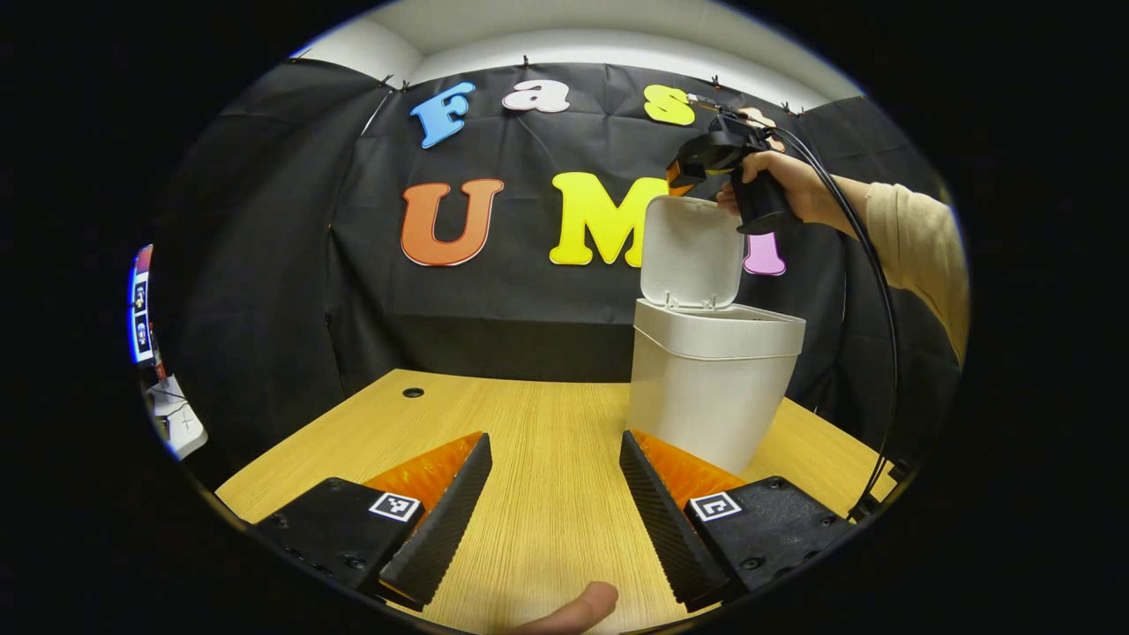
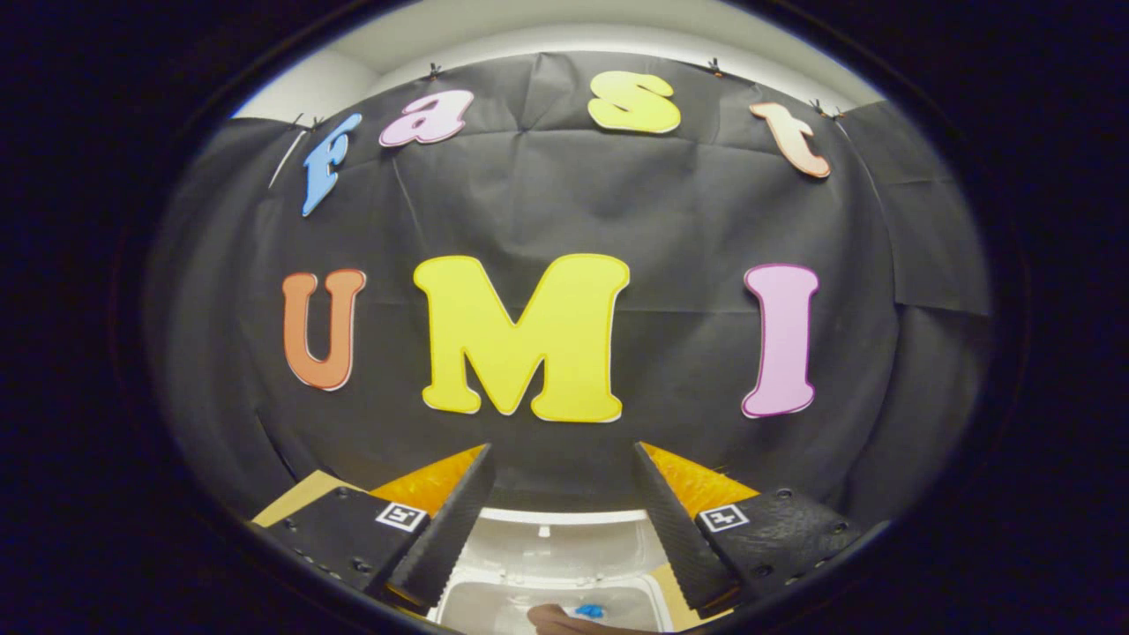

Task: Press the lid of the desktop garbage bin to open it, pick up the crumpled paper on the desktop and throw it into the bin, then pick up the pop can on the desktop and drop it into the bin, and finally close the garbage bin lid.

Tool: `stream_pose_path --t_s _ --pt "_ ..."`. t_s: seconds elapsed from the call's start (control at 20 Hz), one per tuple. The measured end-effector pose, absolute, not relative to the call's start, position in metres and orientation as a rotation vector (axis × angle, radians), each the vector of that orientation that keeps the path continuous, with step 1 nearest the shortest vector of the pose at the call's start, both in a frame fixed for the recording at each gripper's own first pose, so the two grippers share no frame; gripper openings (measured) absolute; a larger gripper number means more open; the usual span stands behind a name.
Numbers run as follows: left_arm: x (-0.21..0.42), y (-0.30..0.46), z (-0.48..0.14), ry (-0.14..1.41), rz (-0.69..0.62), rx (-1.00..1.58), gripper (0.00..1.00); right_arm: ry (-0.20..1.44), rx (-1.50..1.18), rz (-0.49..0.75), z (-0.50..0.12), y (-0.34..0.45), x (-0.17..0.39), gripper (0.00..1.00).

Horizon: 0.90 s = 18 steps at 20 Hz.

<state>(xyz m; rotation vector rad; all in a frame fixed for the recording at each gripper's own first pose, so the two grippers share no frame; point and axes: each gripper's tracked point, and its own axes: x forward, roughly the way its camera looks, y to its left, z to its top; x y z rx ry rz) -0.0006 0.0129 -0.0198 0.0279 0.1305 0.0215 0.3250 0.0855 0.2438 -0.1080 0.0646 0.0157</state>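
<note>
Right gripper [image 2: 560, 520] spread above open bin [image 2: 547, 573], perhaps can inside, left gripper [image 1: 551, 503] spread over desk [image 1: 547, 423]

Left claw [image 1: 554, 494]: fingers spread wide, nothing between them, held low.
Right claw [image 2: 562, 520]: fingers apart, empty, raised high, seemingly tilted downward.
Right hand [image 1: 776, 181]: wraps the handle.

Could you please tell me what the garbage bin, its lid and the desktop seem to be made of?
The garbage bin looks like moulded plastic, off-white and matte: smooth seamless walls, rounded rim. Its raised lid appears to be the same plastic, with small moulded pegs on its underside. The desktop shows a light wood grain in straight parallel lines with a flat low sheen; whether solid wood or laminate cannot be told.
</note>
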Motion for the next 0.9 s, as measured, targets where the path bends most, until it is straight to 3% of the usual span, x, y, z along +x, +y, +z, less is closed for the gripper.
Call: stream_pose_path --t_s 0.9 --pt "-0.005 0.024 -0.015 0.116 0.053 0.052 0.95 0.31 -0.102 0.107 0.196 0.067 0.261 0.94"
